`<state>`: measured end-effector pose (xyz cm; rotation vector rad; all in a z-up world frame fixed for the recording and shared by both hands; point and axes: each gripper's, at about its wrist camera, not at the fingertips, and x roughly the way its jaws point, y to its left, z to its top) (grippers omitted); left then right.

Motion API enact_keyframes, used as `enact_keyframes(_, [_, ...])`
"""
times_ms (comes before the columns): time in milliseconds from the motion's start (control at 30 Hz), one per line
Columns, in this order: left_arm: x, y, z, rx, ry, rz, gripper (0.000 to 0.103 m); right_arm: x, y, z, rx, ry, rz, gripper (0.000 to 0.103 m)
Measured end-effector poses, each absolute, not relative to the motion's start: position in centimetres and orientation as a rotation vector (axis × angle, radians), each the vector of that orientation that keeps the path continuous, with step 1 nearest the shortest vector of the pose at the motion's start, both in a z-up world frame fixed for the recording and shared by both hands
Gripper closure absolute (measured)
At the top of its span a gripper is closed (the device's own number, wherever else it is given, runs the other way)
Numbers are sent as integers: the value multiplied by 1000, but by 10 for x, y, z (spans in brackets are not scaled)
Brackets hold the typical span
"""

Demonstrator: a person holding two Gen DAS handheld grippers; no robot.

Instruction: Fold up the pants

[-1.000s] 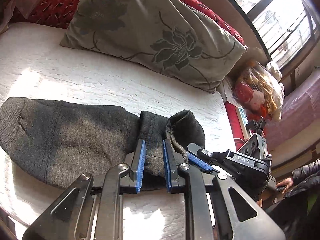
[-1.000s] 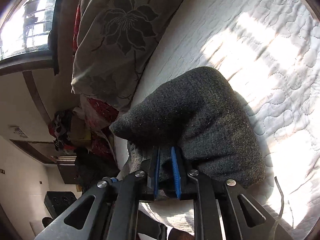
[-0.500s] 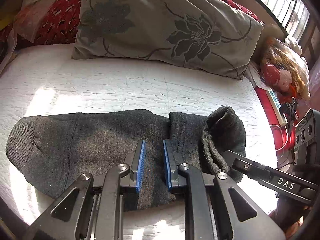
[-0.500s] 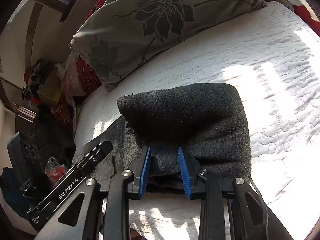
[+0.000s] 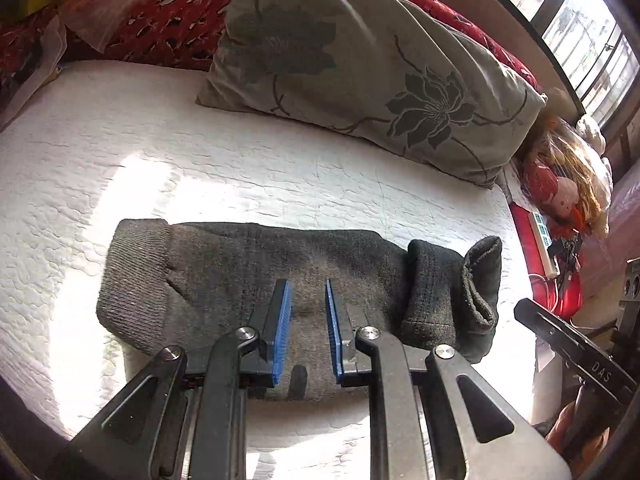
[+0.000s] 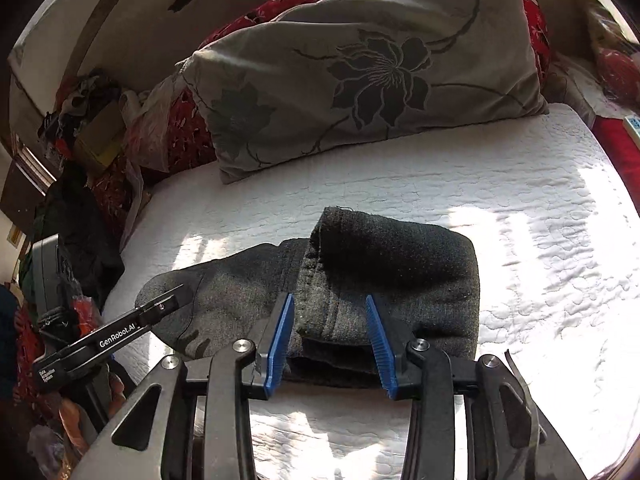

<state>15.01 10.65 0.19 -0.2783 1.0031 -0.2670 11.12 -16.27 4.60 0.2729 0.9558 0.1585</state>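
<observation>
Dark grey knitted pants (image 5: 240, 272) lie folded on the white quilted mattress (image 5: 280, 176), with one thick end doubled over (image 5: 448, 292). My left gripper (image 5: 307, 284) hovers over the middle of the pants. Its jaws are almost closed and I see nothing pinched between them. In the right wrist view the pants (image 6: 400, 264) lie just ahead. My right gripper (image 6: 329, 298) straddles the near edge of the doubled end. Its jaws are opening and the pads stand clear of the cloth. The left gripper (image 6: 172, 300) shows over the pants' far left part.
A beige flowered pillow (image 5: 360, 80) lies across the back of the mattress, red patterned bedding (image 5: 168, 16) behind it. A bagged doll (image 5: 560, 196) and a power strip (image 5: 542, 236) sit off the right edge. Clothes and bags (image 6: 80, 120) pile up on the other side.
The right gripper rolled upright, rose and spread its jaws, releasing the doubled end it had pinched. The left gripper moved left along the pants, away from the doubled end.
</observation>
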Motion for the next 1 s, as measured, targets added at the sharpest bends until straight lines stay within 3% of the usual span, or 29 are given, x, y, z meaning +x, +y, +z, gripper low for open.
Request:
enact_keyframes(67, [159,152,9,-309,969,-185,89,103,-126,61,144,899,228,14])
enact_keyframes(100, [165,174,8,-328,970,-144,89,98,-107,63,91,868,258,9])
enact_keyframes(267, [190,235,-29,-428,1117,-75,89,96,-18,43,-123,837,380,10])
enact_keyframes(533, [196,233,-93,-527,1255,-2,89,106,14,8,-160,902,318,9])
enact_keyframes(700, [194,240,-114,-635,1237,39,86,105,77,-30,-433,867,345,10])
enact_keyframes(767, [195,234,-113,-617,1228,38,81,110,95,-46,-547,834,296,19])
enact_keyframes(800, [195,230,-111,-612,1218,29,81,114,99,-51,-577,832,277,33])
enact_keyframes(833, [194,228,-109,-633,1207,-3,81,119,97,-53,-558,853,289,63])
enact_keyframes(867, [192,228,-107,-689,1200,-47,84,124,90,-51,-477,887,317,72])
enact_keyframes(933, [189,227,-98,-843,1167,-153,87,125,68,-35,-311,896,336,84])
enact_keyframes(1000, [184,214,-79,-855,1130,-200,87,119,44,-15,-187,875,345,86])
